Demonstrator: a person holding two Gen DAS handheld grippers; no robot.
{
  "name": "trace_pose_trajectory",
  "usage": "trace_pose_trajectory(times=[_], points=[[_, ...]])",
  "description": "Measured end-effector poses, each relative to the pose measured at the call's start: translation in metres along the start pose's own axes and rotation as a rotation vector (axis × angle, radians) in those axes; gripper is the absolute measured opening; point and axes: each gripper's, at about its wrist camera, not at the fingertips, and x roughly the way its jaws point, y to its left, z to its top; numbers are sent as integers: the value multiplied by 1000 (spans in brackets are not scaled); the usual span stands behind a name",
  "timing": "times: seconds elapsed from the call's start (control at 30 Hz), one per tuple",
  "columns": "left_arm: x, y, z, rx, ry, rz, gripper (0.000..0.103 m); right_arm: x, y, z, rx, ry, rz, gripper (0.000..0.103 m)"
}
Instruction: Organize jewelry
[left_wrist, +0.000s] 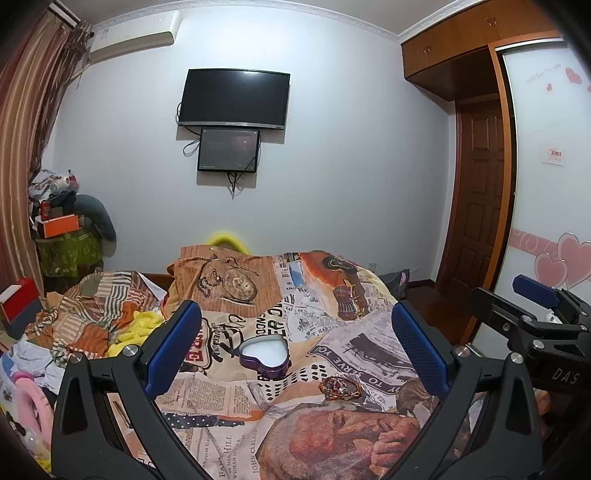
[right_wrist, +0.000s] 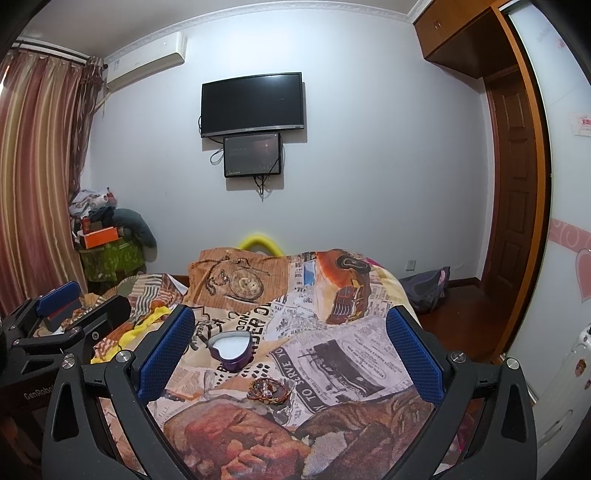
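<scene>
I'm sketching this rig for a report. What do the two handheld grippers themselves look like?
Both match: the left gripper and right gripper have black angular frames with triangular cut-outs and silver screws. Their jaws carry blue, finely textured pads. White lettering reads "DAS" on the right one and "GenRobo", cut off, on the left. No cables or sleeves show.

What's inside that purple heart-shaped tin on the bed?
The purple heart-shaped tin is open, showing only a white lining. No jewelry is visible inside; the near wall hides its front edge. The beaded bracelets lie outside it.

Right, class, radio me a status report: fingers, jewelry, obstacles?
Left gripper open, right gripper open, both empty. Bracelet on quilt, beside open heart box. Nothing blocking.
</scene>
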Motion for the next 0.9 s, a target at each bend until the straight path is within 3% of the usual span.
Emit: trace_pose_trajectory(times=[0.47, 0.9], points=[[49, 14, -16, -7, 92, 36, 103, 37, -5, -16, -4, 98, -24, 103], [142, 51, -68, -56, 409, 59, 103, 109, -26, -64, -60, 369, 12, 103]])
